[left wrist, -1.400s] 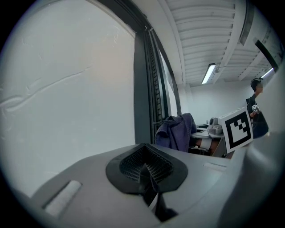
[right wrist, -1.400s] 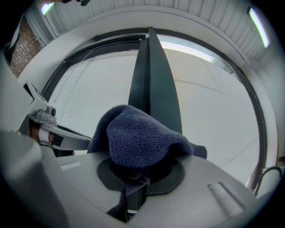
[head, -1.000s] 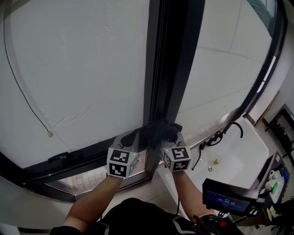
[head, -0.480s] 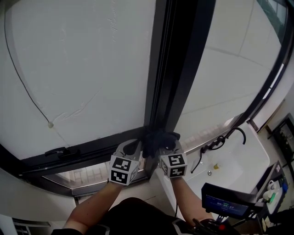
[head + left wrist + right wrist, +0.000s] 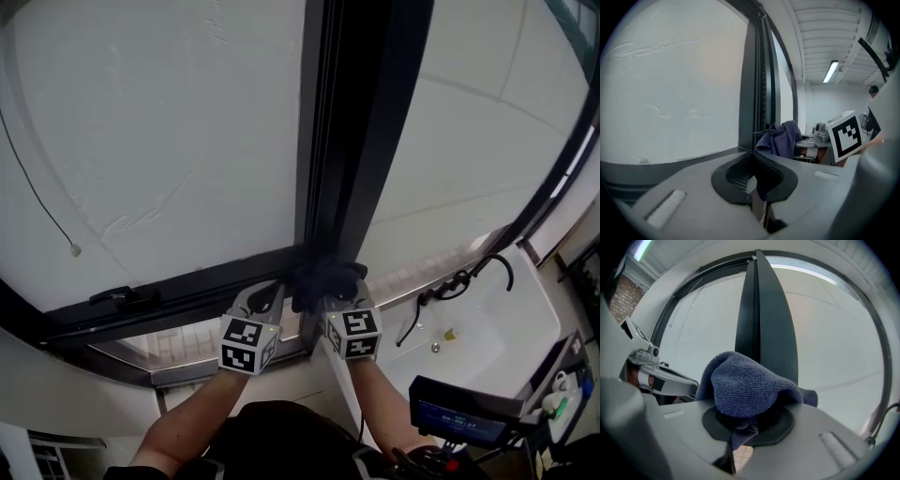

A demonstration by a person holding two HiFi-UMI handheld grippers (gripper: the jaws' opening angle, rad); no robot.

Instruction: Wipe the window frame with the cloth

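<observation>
txt: none legible | screen [image 5: 464,405] digits: too blurry

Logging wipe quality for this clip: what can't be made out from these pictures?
- Where the cloth meets the window frame: in the head view the cloth itself covers it. In the right gripper view the bunched cloth blocks it.
- Window frame's top: cut off by the head view's upper edge.
- Screen readout: head view, too small.

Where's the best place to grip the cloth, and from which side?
Probably pinch the cloth by its gathered lower edge, coming from below, as the right gripper does. That leaves the loose hump standing above the fingers, facing the frame, free to wipe.
</observation>
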